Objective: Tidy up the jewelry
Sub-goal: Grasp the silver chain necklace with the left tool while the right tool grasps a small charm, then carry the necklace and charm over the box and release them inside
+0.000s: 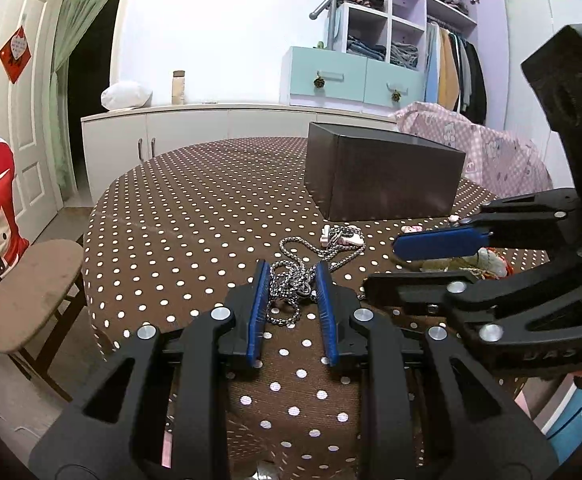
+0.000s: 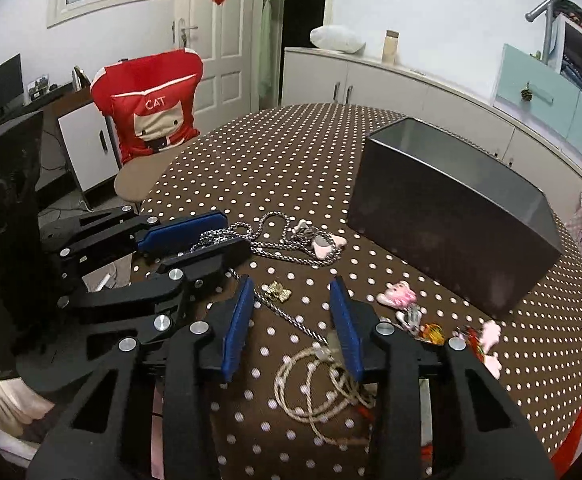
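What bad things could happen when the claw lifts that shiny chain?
1. The left claw is pinched on a bunched silver chain whose loops trail to the pink charm, so lifting could drag the charm along.
2. The chain might tangle more, since it lies in a heap.
3. The right claw is close beside it, over a thin part of chain and the cream cord; the two could bump.

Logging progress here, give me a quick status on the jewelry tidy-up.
Left tongs shut on the chain. Right tongs open over the table, holding nothing. Box clear.
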The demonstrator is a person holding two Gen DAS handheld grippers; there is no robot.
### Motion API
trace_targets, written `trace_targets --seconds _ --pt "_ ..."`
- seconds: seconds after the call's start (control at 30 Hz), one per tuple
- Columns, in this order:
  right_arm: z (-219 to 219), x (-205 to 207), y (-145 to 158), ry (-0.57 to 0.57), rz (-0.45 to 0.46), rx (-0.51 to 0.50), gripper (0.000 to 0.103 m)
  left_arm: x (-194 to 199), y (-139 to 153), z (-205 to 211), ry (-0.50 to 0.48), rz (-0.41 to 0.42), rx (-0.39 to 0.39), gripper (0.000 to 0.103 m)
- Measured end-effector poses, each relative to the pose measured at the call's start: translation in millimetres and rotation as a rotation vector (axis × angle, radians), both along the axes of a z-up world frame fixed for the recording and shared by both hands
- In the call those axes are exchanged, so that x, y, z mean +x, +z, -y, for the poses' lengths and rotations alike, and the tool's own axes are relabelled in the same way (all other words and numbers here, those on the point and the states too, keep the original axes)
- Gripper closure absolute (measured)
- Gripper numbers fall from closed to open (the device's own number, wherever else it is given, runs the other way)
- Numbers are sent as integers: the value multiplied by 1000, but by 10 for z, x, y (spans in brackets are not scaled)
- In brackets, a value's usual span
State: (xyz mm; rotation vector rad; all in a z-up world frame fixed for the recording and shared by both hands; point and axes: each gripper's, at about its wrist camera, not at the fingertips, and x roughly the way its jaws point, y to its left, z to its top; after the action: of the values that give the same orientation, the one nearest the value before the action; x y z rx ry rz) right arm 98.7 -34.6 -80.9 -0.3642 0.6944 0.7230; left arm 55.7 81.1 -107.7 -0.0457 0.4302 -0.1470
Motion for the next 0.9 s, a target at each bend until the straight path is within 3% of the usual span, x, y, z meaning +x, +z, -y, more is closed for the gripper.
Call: trace_targets --seconds 0.13,0.27,0.67,0.9 --pt "-38 8 -12 27 -30 17 91 14 0 -32 -7 -1 -21 79" --pt "-56 -72 -22 31 -6 -6 96 20 6 -37 -7 1 -23 79" --pt "238 -88 195 -34 -1 84 96 42 188 -156 3 14 -93 83" --pt "461 -95 383 -86 49 120 96 44 453 -10 -20 64 -61 82"
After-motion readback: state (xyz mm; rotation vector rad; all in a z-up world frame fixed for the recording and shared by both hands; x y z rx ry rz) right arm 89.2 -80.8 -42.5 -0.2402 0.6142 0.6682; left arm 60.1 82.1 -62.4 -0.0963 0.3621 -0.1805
